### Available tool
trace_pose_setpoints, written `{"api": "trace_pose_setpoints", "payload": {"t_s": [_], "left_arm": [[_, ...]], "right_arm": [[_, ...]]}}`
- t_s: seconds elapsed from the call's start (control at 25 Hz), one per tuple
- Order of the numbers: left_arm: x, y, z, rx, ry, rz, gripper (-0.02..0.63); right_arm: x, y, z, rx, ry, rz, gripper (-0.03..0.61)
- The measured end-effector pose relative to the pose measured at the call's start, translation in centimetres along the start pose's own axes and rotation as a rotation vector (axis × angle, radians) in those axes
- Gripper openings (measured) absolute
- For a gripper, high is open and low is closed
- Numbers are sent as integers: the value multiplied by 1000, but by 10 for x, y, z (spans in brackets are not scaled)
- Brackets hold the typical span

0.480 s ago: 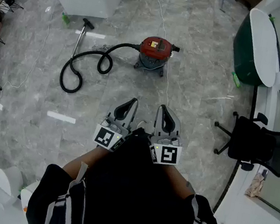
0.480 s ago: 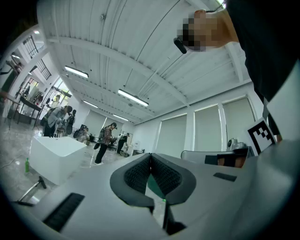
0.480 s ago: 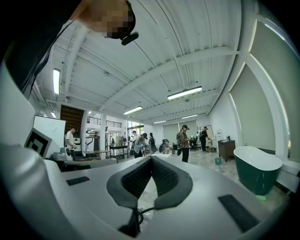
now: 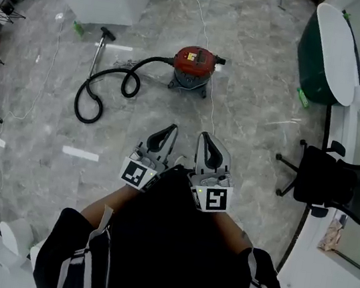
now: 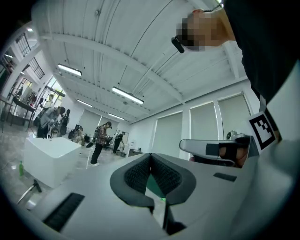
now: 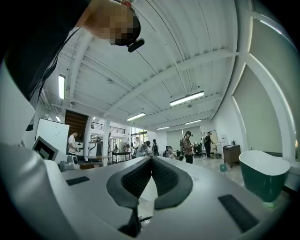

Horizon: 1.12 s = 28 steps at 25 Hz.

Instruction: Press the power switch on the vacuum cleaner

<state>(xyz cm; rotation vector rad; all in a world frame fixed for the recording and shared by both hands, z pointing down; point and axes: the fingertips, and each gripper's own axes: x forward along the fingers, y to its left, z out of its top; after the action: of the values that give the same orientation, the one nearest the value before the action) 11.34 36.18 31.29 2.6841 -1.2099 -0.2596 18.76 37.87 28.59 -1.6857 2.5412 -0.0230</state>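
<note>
Nearest you, low in the centre of the head view, you hold both tools close against your body. The left gripper (image 4: 165, 136) and the right gripper (image 4: 208, 144) sit side by side and point up the frame. Each gripper view shows its fingers (image 5: 133, 176) clenched tip to tip with nothing between them. That suits a press, since a closed tip makes one firm point, so leave them as they are.

Between you and the target lies bare marble floor (image 4: 257, 125). A thin white cord (image 4: 212, 104) runs down the frame from the machine toward your right gripper (mind your feet there as you walk in).

The vacuum cleaner (image 4: 194, 64), a red drum, stands on the floor at upper centre, well apart from both grippers. You are out of reach, so close the distance first. Its black hose (image 4: 101, 87) loops off to the left of the frame, so coming in from the lower right looks clearer.

The switch itself is too small to make out from here. Once you are over the lid, look for it before you commit. Then press straight down with one closed tip, gently enough that the drum does not roll away on the smooth floor.
</note>
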Motion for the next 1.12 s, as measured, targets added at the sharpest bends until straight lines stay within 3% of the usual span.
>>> {"api": "trace_pose_setpoints", "payload": {"t_s": [0.16,0.32,0.56,0.76,0.96,1.12], "left_arm": [[13,-2,-8,23,5,15,18],[23,-11,-18,-8,5,32,18],[33,11,-25,-41,25,107,18],[67,14,-34,-24,16,16,18],[106,41,-34,-76,28,-14,18],[135,61,-28,-47,27,-89,18]], "right_arm": [[-5,-35,10,-7,-35,-38,17],[-5,-60,4,22,-28,-40,17],[9,-63,-2,19,-10,9,17],[33,-80,-18,46,21,-12,17],[75,-95,-22,17,43,-8,17],[123,-108,-27,12,66,-32,17]]}}
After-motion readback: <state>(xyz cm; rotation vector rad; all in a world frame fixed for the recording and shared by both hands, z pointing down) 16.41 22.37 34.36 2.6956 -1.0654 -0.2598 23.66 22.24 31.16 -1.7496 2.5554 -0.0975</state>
